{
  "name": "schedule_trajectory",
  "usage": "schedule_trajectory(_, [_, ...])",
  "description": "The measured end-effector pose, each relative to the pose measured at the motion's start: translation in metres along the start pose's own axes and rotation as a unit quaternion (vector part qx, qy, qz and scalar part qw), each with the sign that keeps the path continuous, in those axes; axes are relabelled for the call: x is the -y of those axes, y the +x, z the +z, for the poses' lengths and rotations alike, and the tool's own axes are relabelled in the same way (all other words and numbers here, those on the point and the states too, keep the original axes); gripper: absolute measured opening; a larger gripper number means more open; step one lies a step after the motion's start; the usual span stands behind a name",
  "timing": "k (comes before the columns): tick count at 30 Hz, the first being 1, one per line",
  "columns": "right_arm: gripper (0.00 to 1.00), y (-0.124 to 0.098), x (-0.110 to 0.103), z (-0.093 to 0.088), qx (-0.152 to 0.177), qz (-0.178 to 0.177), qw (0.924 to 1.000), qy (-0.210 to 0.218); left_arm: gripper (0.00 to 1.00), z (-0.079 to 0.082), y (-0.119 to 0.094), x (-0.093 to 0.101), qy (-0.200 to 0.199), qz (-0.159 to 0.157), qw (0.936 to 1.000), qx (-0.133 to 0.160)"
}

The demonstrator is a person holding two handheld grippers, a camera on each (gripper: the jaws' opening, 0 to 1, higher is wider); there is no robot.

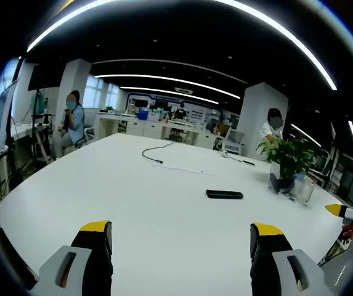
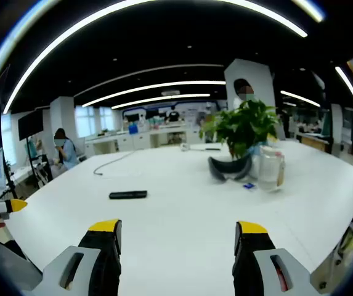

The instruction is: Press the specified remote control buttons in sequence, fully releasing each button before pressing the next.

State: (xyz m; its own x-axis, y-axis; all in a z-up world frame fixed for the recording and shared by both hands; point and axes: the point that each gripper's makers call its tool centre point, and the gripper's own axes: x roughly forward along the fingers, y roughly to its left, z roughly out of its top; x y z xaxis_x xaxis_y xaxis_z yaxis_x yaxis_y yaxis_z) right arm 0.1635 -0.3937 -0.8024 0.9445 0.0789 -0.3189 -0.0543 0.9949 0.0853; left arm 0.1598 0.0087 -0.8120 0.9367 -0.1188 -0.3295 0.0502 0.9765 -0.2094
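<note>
A black remote control [image 1: 224,194] lies flat on the big white table [image 1: 121,197], ahead of my left gripper [image 1: 180,233] and a little to its right. That gripper is open, its yellow-tipped jaws wide apart with nothing between them. In the right gripper view the same remote [image 2: 128,195] lies ahead and to the left of my right gripper [image 2: 177,233], which is also open and empty. The right gripper's yellow tip [image 1: 335,209] enters the left gripper view at the right edge; the left gripper's tip [image 2: 15,205] shows at the left edge of the right gripper view.
A potted green plant [image 2: 243,126] stands at the table's right, with a clear glass jar [image 2: 270,169] and a dark curved object [image 2: 228,166] beside it. A black cable [image 1: 154,153] lies at the far side. One person sits at the far left [image 1: 71,120], another behind the plant [image 1: 273,126].
</note>
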Motion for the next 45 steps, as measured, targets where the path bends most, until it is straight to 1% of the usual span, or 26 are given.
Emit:
schedule_trajectory(14, [0.73,-0.0001,-0.0014,-0.0009,-0.003,0.001,1.0000,-0.005,0.96,-0.0016,0.0007,0.0024,0.002,-0.006,1.0000,-0.005])
schedule_trajectory(26, [0.73,0.0001,-0.0010,-0.0012,-0.005,0.001,1.0000,-0.006,0.96,-0.0021,0.0010,0.0010,0.001,-0.004,1.0000,-0.006])
schedule_trajectory(38, [0.73,-0.0012,-0.0005,0.0017,0.004,-0.001,1.0000,0.000,0.96,-0.0039,0.0019,0.0001,0.002,-0.003,0.9999,-0.012])
schedule_trajectory(45, [0.74,-0.0010,-0.0033,0.0031,0.007,0.003,0.9999,-0.009,0.96,-0.0049,0.0025,-0.0019,0.002,0.000,0.9999,-0.014])
